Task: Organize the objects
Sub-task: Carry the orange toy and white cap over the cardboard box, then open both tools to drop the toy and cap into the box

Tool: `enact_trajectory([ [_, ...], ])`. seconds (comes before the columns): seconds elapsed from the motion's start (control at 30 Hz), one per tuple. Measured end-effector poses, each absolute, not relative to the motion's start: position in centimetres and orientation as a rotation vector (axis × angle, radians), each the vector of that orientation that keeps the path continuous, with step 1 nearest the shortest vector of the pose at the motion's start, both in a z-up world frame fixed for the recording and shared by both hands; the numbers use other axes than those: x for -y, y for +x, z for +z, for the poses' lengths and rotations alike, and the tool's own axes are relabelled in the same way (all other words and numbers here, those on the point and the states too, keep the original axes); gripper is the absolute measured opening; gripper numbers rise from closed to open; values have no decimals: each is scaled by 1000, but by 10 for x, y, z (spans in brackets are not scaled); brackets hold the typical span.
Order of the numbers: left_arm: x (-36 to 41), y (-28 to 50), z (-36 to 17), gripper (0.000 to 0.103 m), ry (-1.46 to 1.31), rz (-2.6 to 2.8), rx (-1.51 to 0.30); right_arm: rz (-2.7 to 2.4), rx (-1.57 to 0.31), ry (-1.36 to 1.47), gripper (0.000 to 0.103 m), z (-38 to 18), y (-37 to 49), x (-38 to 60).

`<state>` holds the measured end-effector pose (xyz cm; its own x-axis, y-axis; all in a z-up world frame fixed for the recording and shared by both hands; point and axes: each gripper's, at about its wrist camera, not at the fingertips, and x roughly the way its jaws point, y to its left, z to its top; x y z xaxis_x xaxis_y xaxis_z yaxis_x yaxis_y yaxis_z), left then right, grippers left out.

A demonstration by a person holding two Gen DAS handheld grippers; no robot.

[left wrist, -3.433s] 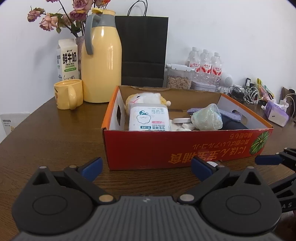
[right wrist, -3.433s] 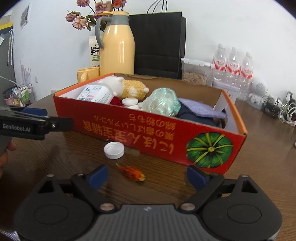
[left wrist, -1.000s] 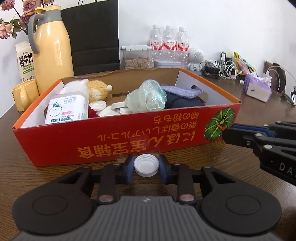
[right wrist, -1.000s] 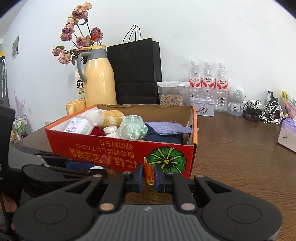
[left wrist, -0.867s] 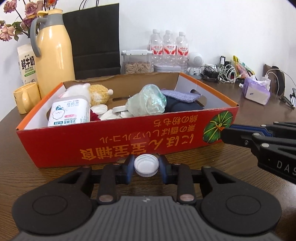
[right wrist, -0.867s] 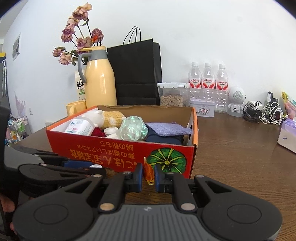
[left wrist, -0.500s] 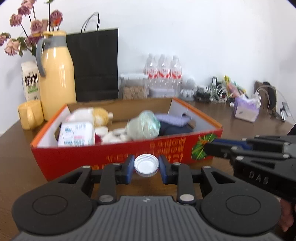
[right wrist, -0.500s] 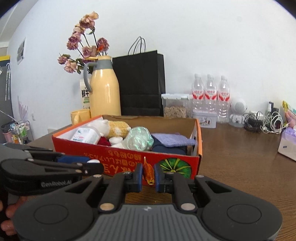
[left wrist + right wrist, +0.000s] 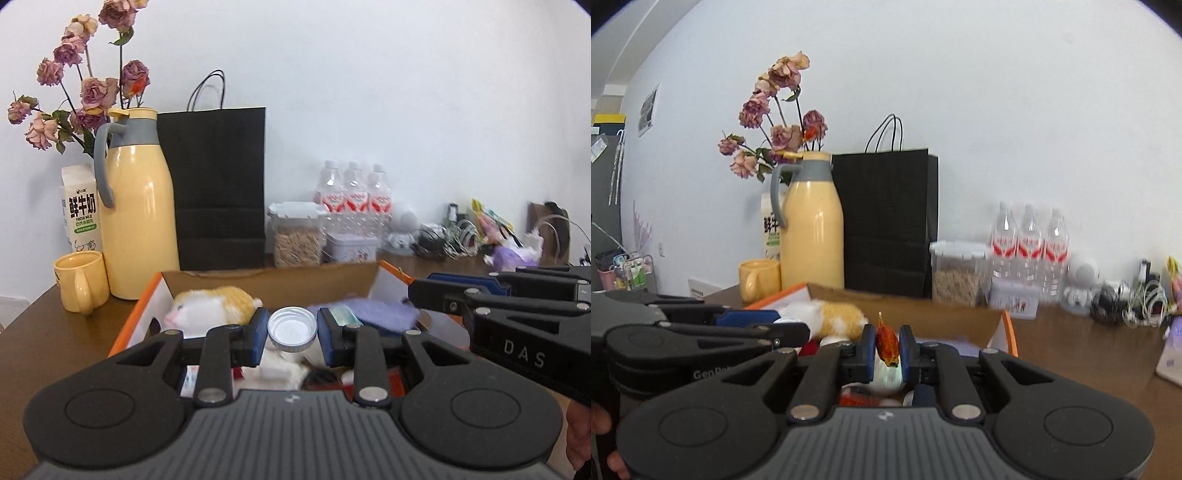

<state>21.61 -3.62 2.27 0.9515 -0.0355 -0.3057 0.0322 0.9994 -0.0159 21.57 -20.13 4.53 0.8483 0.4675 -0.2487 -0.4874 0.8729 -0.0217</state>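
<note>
My left gripper (image 9: 292, 330) is shut on a white bottle cap (image 9: 292, 329) and holds it above the open red-and-orange cardboard box (image 9: 142, 309). My right gripper (image 9: 887, 348) is shut on a small orange dried flower piece (image 9: 887, 344), also raised over the box (image 9: 1009, 329). Inside the box I see a white and yellow plush toy (image 9: 218, 305), a purple cloth (image 9: 373, 311) and a pale green shiny ball (image 9: 886, 380) under my right gripper. The right gripper shows at the right of the left wrist view (image 9: 424, 290).
Behind the box stand a yellow thermos (image 9: 135, 221), a yellow mug (image 9: 79, 281), a milk carton (image 9: 79, 206), a black paper bag (image 9: 218, 184), a jar of grain (image 9: 297, 240), three water bottles (image 9: 352, 199) and tangled cables (image 9: 454, 236). The table is dark wood (image 9: 44, 339).
Both grippers have risen from table level in front of the box to above its open top, each still holding its object. The box front has dropped out of view.
</note>
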Motion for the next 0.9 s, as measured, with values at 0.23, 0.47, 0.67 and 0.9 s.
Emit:
enact_trajectory([
  [0.23,29,258,20,30,-12,18,-307,450,-250,-71,12,45,273,191],
  [0.47,24,273,2,30,16,29,-351,445,-364,-39,12,16,302,192],
  [0.67,24,264,6,63,36,76,-326,451,-395,-42,14,8,298,193],
  [0.9,23,256,14,103,41,122,-274,368,-388,-35,99,9,295,200],
])
